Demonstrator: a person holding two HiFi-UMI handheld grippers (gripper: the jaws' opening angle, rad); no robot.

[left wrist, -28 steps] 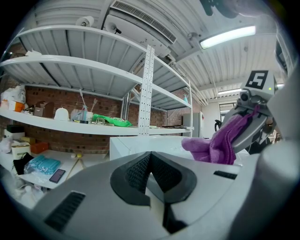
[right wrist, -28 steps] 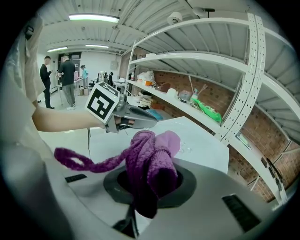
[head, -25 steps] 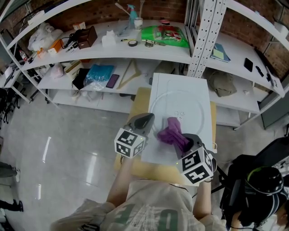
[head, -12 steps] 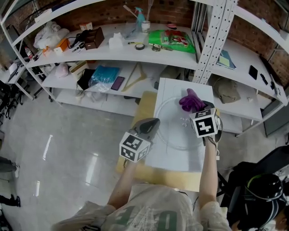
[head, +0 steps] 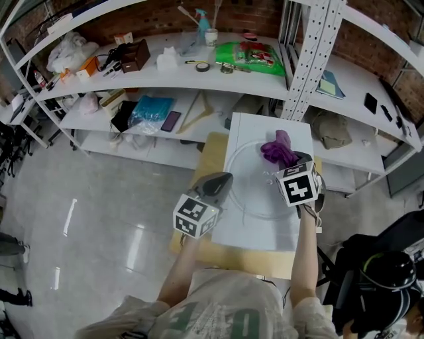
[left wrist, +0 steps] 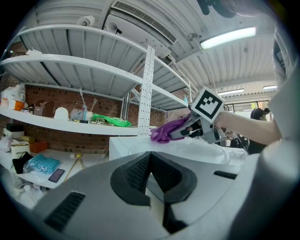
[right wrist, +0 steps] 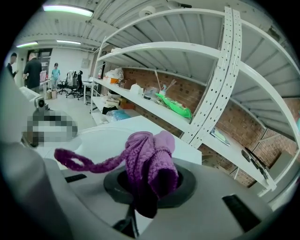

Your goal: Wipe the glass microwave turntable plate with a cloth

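- Over the last half second the right gripper (head: pixel 290 161) is easing back a little toward the person along the far right of the plate, taking the purple cloth (head: pixel 277 148) with it. A second ago it was working at the near right side. The left gripper (head: pixel 223 178) is staying where it was.
- The right gripper's jaws are clamping tight on the cloth. In the right gripper view the knitted bundle is bulging up out of them, and a thin loop is trailing off to the left.
- The cloth is lying on the far right part of the glass turntable plate (head: pixel 246 191), close to its rim.
- The plate is resting flat on a white board (head: pixel 265 235), and the board is sitting on a wooden table (head: pixel 228 257).
- The left gripper's jaws are pressing closed on each other and gripping nothing. Its tip is sitting at the plate's left rim, at the left edge of the board. Whether it is touching the glass cannot be told.
- In the left gripper view the right gripper is reaching in from the right, with the cloth sticking out ahead of it just above the plate.
- White shelves (head: pixel 199 78) are standing behind the table, carrying clutter that includes a green packet (head: pixel 252 56) and a spray bottle (head: pixel 203 18).
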